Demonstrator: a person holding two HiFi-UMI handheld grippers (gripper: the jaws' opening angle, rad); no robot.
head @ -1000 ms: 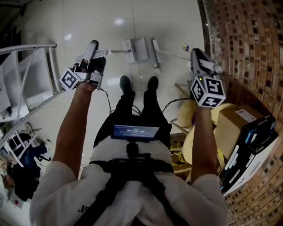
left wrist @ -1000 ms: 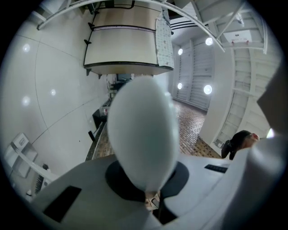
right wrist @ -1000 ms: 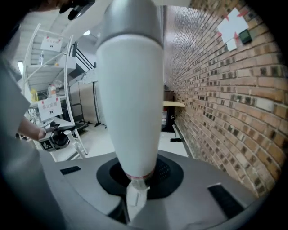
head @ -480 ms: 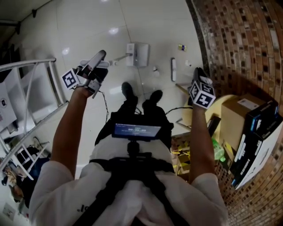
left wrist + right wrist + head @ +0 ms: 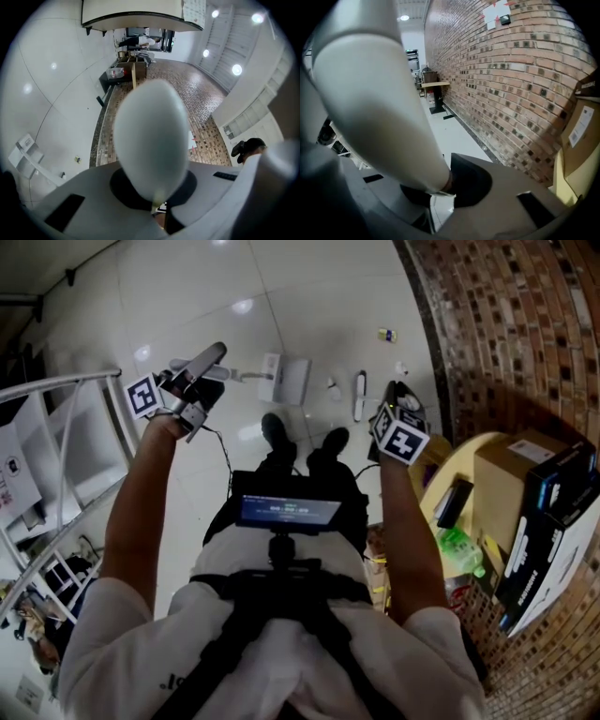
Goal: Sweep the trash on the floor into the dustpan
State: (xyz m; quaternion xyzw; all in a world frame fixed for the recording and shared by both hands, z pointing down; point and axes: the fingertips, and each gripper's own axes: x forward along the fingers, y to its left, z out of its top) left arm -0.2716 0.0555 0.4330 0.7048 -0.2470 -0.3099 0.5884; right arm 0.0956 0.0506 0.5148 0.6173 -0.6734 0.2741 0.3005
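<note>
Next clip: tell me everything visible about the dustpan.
The dustpan is a white, plastic-looking, box-shaped pan on a thin long handle. It sits on the glossy white floor just ahead of the person's shoes. The left gripper is shut on the handle's thick rounded top end, which fills the middle of the left gripper view. The broom head lies to its right, apart from it. Whether any trash is inside cannot be told.
</note>
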